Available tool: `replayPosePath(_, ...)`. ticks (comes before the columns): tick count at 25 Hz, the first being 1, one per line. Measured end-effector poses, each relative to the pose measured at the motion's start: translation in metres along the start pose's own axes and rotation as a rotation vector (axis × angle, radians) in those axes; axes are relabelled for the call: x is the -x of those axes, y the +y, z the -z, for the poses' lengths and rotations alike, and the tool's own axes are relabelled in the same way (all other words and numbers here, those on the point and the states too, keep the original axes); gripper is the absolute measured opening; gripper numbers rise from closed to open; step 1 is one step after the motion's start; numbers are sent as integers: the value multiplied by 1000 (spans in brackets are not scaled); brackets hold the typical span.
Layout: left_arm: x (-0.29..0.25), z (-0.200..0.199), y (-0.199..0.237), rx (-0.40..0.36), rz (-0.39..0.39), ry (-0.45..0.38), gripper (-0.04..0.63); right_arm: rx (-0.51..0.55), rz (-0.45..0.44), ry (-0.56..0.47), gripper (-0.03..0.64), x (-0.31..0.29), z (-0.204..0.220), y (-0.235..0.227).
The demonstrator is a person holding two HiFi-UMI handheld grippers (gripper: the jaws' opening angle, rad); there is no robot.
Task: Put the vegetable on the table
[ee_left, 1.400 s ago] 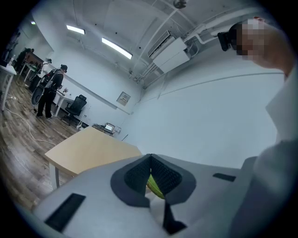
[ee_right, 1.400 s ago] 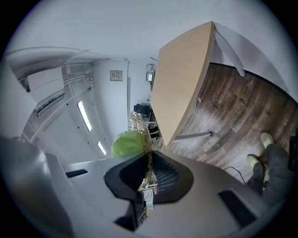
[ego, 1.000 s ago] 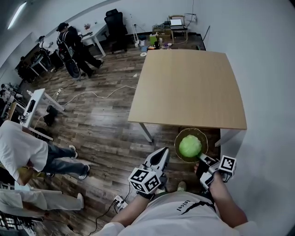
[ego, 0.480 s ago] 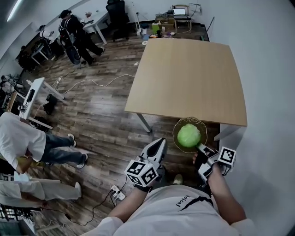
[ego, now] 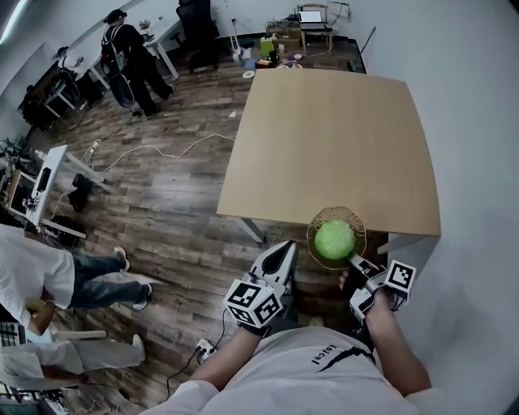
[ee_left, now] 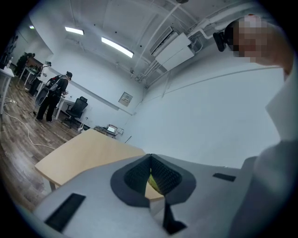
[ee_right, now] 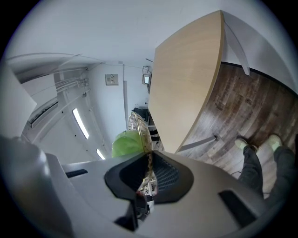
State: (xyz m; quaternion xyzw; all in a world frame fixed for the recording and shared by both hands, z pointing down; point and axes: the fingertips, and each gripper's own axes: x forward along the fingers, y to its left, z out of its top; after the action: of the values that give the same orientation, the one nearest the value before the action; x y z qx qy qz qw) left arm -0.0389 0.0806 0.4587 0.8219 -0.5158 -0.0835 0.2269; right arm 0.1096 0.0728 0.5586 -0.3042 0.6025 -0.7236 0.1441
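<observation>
Two grippers are held low, just off the near edge of the table (ego: 324, 146). The right gripper (ego: 354, 261) pinches the rim of a clear glass bowl (ego: 350, 214), its jaws nearly together with the rim clamped between the pads; the right gripper view shows this edge-on. A round green vegetable (ego: 334, 240) sits inside the bowl. The bowl overlaps the table's near edge, close to its near right corner; can't tell if it touches the tabletop. The left gripper (ego: 285, 246) has its jaws pressed together with nothing between them. Its tips point at the table's near edge, left of the bowl and apart from it. Left of the table, a white cable (ego: 162, 150) lies on the wooden floor (ego: 178, 219). A standing person (ego: 130, 57) is beyond the table's far left corner, and a laptop (ego: 310, 16) is past its far edge.
</observation>
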Motion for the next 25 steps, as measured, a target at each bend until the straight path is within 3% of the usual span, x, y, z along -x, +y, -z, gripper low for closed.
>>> replayPosePath(10,-78,-43,84,-57,115,39,14,-55,5,-139,34,-94,-47,8)
replayPosePath(17,-121,-54,113,-64,179,72,14,-71,37,-217,34,-131,-79,8)
replayPosePath(25,-175,-53,131,-43,193,88,14,-76,63,-241,34,-163,-128,0)
